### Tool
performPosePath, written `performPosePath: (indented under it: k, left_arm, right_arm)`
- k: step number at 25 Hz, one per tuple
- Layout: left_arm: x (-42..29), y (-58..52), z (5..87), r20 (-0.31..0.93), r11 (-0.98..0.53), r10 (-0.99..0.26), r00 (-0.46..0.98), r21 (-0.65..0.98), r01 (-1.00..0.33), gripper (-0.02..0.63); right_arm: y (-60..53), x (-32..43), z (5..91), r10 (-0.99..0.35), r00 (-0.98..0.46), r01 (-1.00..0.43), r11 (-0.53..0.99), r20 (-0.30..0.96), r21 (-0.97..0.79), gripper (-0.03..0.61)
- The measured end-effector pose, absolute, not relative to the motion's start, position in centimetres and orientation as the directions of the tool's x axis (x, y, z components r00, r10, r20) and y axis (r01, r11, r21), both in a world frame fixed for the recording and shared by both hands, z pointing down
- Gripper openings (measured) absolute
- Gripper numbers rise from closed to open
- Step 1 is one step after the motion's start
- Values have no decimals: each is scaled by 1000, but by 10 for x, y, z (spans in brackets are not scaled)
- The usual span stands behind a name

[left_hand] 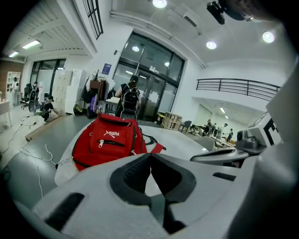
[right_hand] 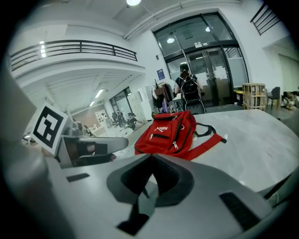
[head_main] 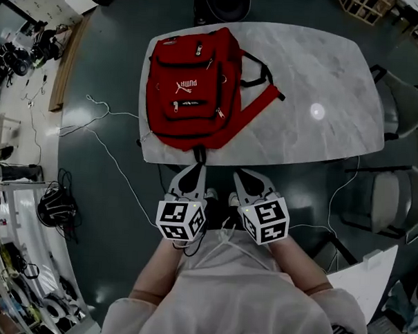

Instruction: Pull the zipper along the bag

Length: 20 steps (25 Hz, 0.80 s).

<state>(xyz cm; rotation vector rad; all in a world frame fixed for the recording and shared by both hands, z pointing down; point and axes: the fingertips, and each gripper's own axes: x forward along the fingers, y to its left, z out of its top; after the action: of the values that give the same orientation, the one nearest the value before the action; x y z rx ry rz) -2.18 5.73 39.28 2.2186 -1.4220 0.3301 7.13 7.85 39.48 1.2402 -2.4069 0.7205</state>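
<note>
A red backpack [head_main: 188, 86] lies flat on the left part of the marble table [head_main: 314, 133], its front pockets and silver zipper pulls facing up and its straps spread to the right. Both grippers hang off the table's near edge, short of the bag and touching nothing. My left gripper [head_main: 194, 170] points at the bag's near end, and its jaws meet at the tips with nothing between them. My right gripper [head_main: 240, 177] is beside it, also shut and empty. The bag [left_hand: 110, 140] shows beyond the closed left gripper [left_hand: 150, 155], and the bag [right_hand: 168, 133] likewise beyond the closed right gripper [right_hand: 152, 156].
Grey chairs [head_main: 394, 198] stand at the table's right side. White cables [head_main: 100, 134] trail over the dark floor left of the table. Shelving and clutter line the far left [head_main: 13, 210]. A person with a backpack [right_hand: 189, 91] stands by glass doors far behind.
</note>
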Motion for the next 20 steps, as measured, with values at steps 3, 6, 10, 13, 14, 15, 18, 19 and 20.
performPosePath:
  k: [3, 6, 10, 13, 14, 15, 18, 19, 20]
  left_arm:
    - [-24, 34, 406, 468, -341, -772, 430, 265, -902, 20]
    - [-28, 6, 414, 476, -362, -761, 441, 253, -897, 20]
    - [-38, -30, 426, 492, -388, -730, 474, 273, -880, 20]
    - [-47, -54, 437, 511, -414, -698, 501, 283, -865, 20]
    - [-49, -61, 442, 518, -422, -688, 509, 285, -861, 20]
    - [-52, -67, 446, 526, -428, -678, 514, 287, -857, 20]
    - [-55, -82, 464, 555, -433, -652, 516, 286, -855, 20]
    - [-54, -85, 470, 566, -428, -644, 514, 290, -856, 20]
    - [-52, -88, 476, 577, -422, -637, 512, 295, -857, 20]
  right_arm:
    - [55, 71, 407, -642, -548, -833, 478, 536, -278, 28]
    - [29, 67, 415, -635, -531, -843, 467, 561, -268, 28]
    - [-4, 53, 423, -623, -505, -856, 450, 597, -256, 28]
    - [-28, 44, 433, -613, -483, -865, 443, 626, -234, 28]
    - [-34, 41, 437, -606, -479, -865, 449, 635, -224, 28]
    - [-40, 38, 442, -600, -475, -864, 456, 644, -212, 28]
    - [-56, 33, 457, -585, -460, -859, 482, 668, -170, 28]
    - [-62, 33, 463, -577, -459, -855, 493, 676, -160, 28]
    - [-67, 32, 468, -564, -464, -847, 507, 683, -156, 28]
